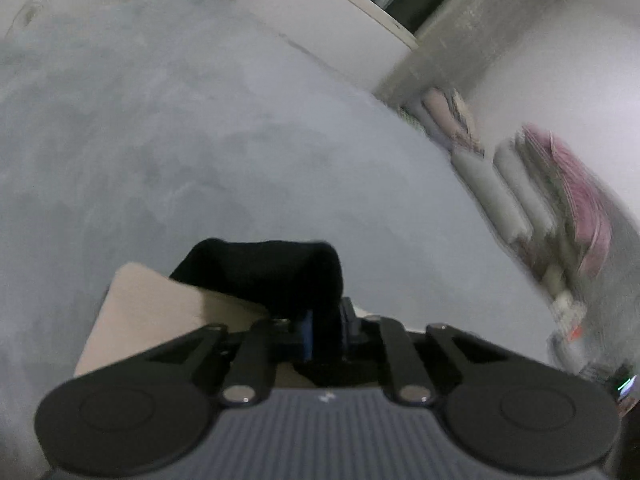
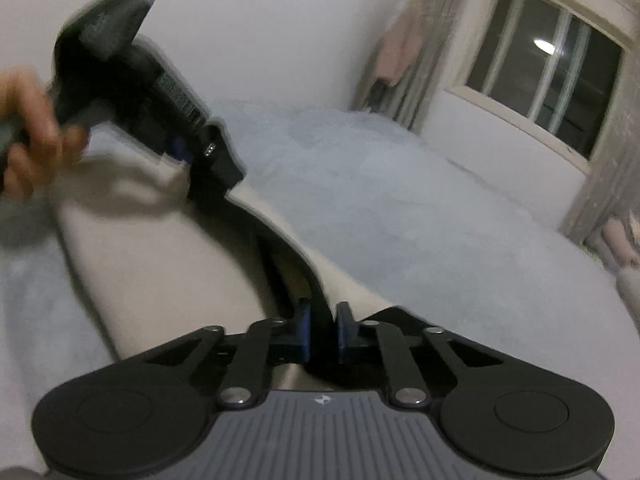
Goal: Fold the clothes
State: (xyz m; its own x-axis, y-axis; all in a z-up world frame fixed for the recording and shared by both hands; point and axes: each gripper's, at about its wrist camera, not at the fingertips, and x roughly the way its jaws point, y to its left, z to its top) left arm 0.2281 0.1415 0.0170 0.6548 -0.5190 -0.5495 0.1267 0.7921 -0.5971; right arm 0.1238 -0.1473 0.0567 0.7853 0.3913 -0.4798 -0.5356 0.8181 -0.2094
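As the beige garment [image 2: 168,264] lies soft and limp on the grey blanket [image 2: 400,208], both the left gripper [image 1: 325,330] and right gripper [image 2: 322,332] stay-free clamp its black trim [image 2: 296,256], a sensible hold.

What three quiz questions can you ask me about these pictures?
1. True or false: the right gripper is shut on black cloth.
2. What colour is the blanket? A) red B) pale blue C) green
3. In the right wrist view, what holds the left gripper?
Key: 1 true; 2 B; 3 a hand.
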